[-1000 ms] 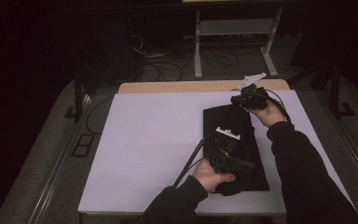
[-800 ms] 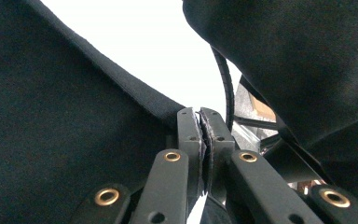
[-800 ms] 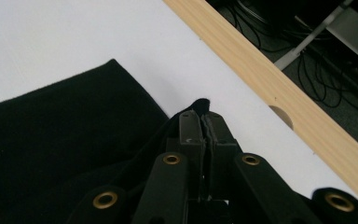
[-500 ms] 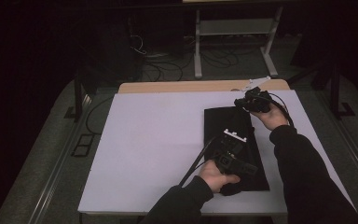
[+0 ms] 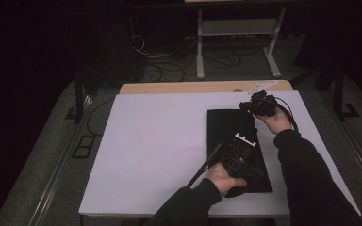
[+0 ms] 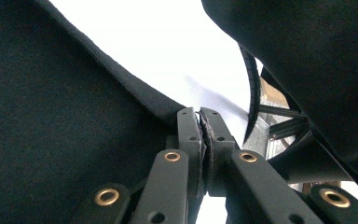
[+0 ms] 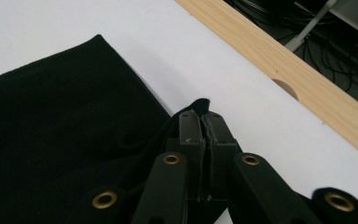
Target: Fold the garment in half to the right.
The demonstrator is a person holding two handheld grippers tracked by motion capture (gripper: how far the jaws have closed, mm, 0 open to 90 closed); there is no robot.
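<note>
Black cloth [image 5: 235,141] lies folded at right of centre in the high view, on the white table [image 5: 160,141]; the left gripper [image 6: 200,122] pinches its near edge and the right gripper [image 7: 200,119] its far corner, both clamped tight. Seemingly mid-fold: next, lay both edges down flush before letting go

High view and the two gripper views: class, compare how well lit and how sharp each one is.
High view: dim, room beyond the table nearly black. Left gripper view: black cloth close and soft, table glaringly white. Right gripper view: evenly lit, cloth corner crisp at the shut right claw.
</note>
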